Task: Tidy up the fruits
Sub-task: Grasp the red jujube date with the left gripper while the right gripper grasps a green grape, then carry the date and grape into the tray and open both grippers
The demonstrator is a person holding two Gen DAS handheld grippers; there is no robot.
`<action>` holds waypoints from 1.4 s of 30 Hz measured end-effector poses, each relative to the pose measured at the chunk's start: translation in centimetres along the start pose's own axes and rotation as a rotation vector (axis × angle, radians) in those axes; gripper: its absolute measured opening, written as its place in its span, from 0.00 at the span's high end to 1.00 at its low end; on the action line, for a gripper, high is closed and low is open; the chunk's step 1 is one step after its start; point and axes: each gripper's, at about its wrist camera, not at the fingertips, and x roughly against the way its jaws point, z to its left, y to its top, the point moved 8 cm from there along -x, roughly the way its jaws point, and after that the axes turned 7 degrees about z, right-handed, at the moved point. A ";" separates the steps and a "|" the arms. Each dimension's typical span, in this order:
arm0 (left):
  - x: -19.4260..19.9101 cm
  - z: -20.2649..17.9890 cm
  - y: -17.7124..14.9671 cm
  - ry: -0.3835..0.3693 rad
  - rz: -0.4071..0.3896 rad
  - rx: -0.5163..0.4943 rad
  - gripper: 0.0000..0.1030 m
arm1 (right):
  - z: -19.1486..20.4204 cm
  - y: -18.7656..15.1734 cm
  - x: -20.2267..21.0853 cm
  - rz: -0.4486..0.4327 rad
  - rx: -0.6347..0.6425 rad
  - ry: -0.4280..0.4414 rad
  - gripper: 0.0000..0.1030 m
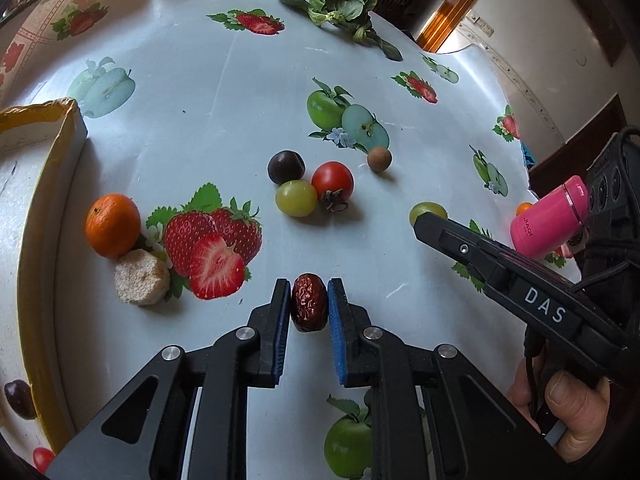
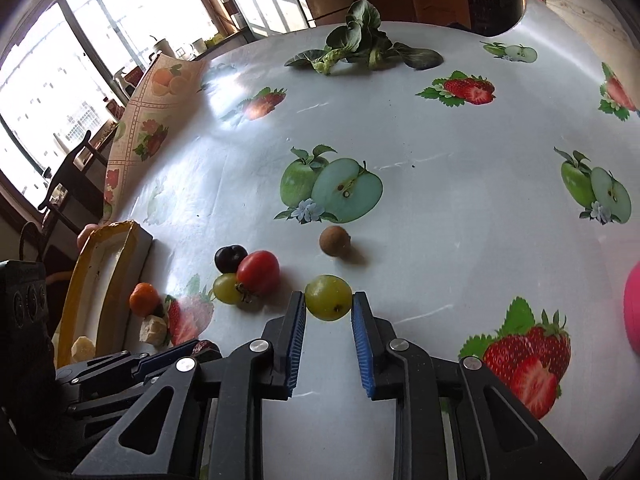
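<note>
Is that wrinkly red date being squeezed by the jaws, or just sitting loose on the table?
Squeezed. In the left wrist view, both blue pads of the left gripper press against the sides of the red date.

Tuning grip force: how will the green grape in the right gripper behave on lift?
The green grape looks smooth and glossy, so it may slip between the right gripper's pads. Round and pinched only at its sides, it would probably roll if dropped. Its thin skin likely bruises under a hard squeeze.
</note>
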 end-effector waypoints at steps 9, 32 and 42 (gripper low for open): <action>4.3 1.1 -2.3 0.016 -0.036 0.006 0.84 | 3.7 -4.5 3.9 -0.019 -0.012 0.045 0.77; 10.8 5.5 -4.8 0.081 -0.108 0.032 0.84 | 12.7 -9.5 7.2 -0.004 0.103 0.099 0.77; 11.3 6.9 -5.8 0.084 -0.107 0.052 0.84 | 14.6 -10.4 6.7 0.011 0.131 0.110 0.77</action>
